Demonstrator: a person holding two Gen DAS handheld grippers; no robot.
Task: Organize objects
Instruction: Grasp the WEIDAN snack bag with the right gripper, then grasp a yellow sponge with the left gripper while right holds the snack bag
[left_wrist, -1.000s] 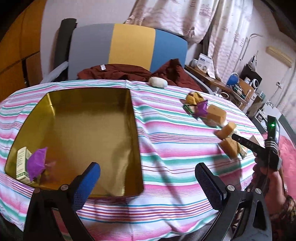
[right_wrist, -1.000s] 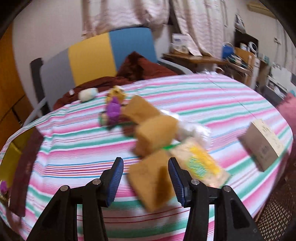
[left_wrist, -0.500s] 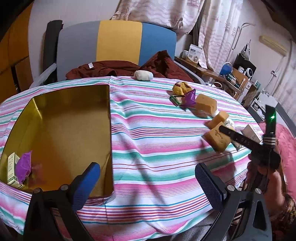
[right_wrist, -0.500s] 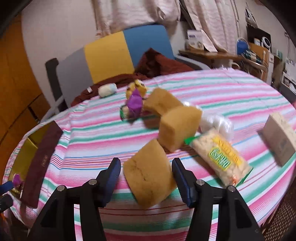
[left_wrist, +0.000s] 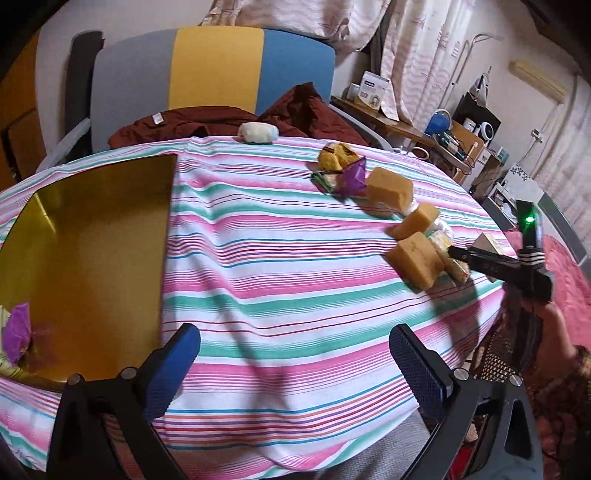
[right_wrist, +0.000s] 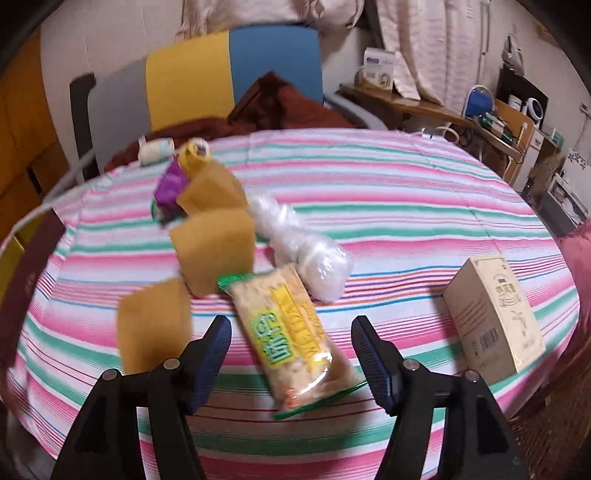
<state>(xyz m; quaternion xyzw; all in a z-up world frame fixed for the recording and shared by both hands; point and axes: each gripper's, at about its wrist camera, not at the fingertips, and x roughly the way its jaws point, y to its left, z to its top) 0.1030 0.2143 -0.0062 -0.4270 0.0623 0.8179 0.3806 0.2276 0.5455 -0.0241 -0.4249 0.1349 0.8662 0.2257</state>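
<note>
At far left, gold tray (left_wrist: 92, 258) holds only a purple packet (left_wrist: 16, 330) & a small box, cut off by frame edge. Left gripper (left_wrist: 295, 354) gapes, empty. Most stuff still out on striped cloth (left_wrist: 277, 258): sponges (right_wrist: 214, 251), blurred; snack packet (right_wrist: 291, 336) lies loose btwn right gripper (right_wrist: 291, 354) jaws, just been opening; carton (right_wrist: 495, 321).

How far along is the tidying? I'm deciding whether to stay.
Early. Done: a purple packet and a small box beside it lie in the gold tin. In hand: nothing; the right gripper, just opening, straddles the cracker packet without pressing; the left gripper is open. Left: three sponges, plastic wrap, carton.
</note>
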